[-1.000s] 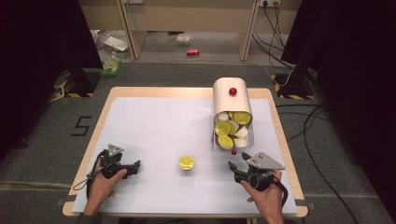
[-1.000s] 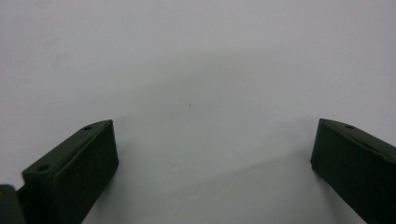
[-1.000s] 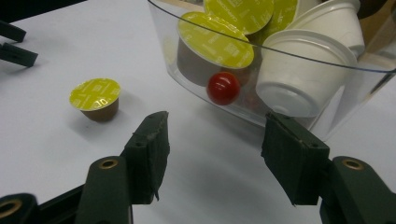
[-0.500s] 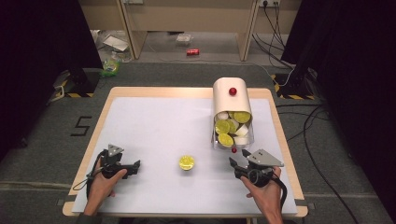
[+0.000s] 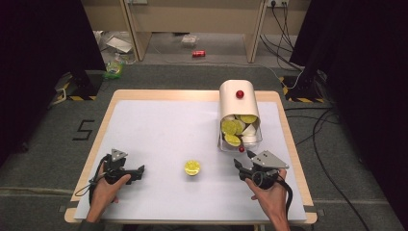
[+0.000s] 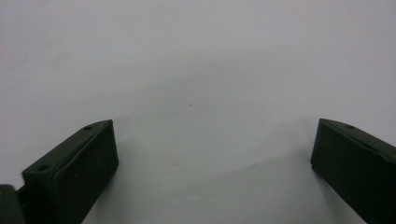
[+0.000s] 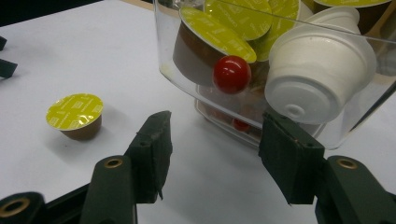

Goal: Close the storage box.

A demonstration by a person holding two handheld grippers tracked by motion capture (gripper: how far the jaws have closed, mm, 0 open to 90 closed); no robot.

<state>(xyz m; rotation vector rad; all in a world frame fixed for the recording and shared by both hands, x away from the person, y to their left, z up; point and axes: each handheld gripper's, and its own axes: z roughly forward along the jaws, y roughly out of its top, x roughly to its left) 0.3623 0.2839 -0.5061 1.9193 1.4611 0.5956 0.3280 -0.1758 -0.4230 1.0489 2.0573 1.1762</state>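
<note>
A cream capsule dispenser (image 5: 235, 98) with a red knob on top lies at the right of the table. Its clear drawer (image 7: 327, 126) faces me, has a red knob (image 7: 232, 73), and holds several yellow-green-lidded and white capsules. One loose capsule (image 5: 192, 167) with a yellow-green lid (image 7: 74, 111) sits on the table between my hands. My right gripper (image 5: 242, 165) is open just in front of the drawer, and in its own view (image 7: 215, 140) the jaws stand either side of the drawer's lower edge. My left gripper (image 5: 138, 170) is open over bare table (image 6: 212, 154).
The white mat (image 5: 159, 130) covers a wooden table with its edge (image 5: 192, 95) showing around it. Cables (image 5: 327, 125) run on the floor to the right. Litter and a red can (image 5: 198, 53) lie beyond the table's far side.
My right gripper has crept slightly forward toward the drawer. The left gripper and the loose capsule have stayed put.
</note>
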